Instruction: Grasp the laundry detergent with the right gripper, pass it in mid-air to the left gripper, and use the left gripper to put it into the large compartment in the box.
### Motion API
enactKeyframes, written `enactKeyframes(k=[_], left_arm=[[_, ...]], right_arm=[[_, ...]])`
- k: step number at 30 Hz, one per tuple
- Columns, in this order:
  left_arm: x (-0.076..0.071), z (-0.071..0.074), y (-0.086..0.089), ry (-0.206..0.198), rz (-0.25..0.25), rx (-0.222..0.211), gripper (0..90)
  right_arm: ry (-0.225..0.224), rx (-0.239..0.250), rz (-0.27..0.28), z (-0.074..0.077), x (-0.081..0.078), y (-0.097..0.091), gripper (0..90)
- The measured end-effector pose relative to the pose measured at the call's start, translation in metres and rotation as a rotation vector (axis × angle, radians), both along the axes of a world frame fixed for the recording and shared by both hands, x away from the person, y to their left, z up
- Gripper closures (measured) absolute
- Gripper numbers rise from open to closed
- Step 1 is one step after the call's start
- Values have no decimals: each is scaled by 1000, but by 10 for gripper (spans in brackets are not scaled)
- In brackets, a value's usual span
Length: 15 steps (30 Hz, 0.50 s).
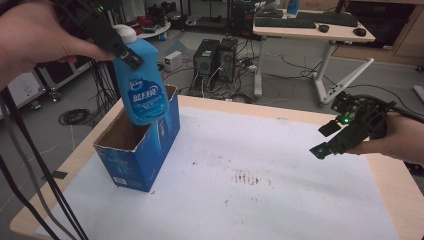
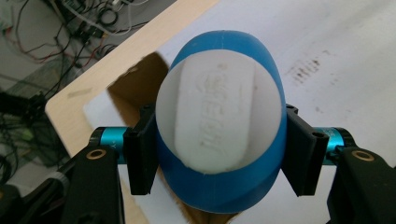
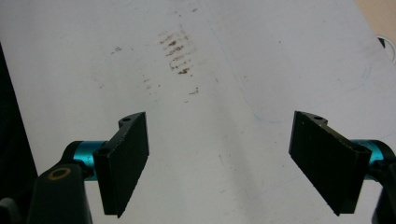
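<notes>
left gripper view: bottle (image 2: 219, 135) cap's embossing

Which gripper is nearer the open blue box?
Left. The left gripper holds the blue bottle directly above the blue box; the right gripper hovers open across the table.

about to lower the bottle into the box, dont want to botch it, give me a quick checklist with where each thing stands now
1. Grip: left gripper has its jaws closed on the blue bottle just under the white cap: ok.
2. Box open: blue carton has its top open, inside looks empty: ok.
3. Alignment: bottle base hangs over the opening in the high view, and the left gripper view shows the opening beneath it: ok.
4. Bottle upright: tilted in the high view: not ok.
5. Right gripper out of the way: open, over the white sheet, far from the box: ok.
6. Box steadied: nothing holds it: not ok.
</notes>
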<state>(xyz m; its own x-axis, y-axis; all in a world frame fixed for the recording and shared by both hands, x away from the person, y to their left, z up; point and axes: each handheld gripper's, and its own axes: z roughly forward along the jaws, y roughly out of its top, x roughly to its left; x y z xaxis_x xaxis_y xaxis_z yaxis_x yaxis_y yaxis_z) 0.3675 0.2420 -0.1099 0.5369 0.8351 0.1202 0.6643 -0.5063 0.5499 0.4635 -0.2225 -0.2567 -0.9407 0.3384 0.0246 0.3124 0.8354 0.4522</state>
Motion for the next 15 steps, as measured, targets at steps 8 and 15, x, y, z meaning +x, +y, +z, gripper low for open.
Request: enactKeyframes(k=[8,15], left_arm=[[0,-8,18,5,61,10,385],[2,-21,22,19,42,27,385]], right_arm=[[2,0,-16,0,1,-6,197],[6,-1,-10,-1,0,-8,197]])
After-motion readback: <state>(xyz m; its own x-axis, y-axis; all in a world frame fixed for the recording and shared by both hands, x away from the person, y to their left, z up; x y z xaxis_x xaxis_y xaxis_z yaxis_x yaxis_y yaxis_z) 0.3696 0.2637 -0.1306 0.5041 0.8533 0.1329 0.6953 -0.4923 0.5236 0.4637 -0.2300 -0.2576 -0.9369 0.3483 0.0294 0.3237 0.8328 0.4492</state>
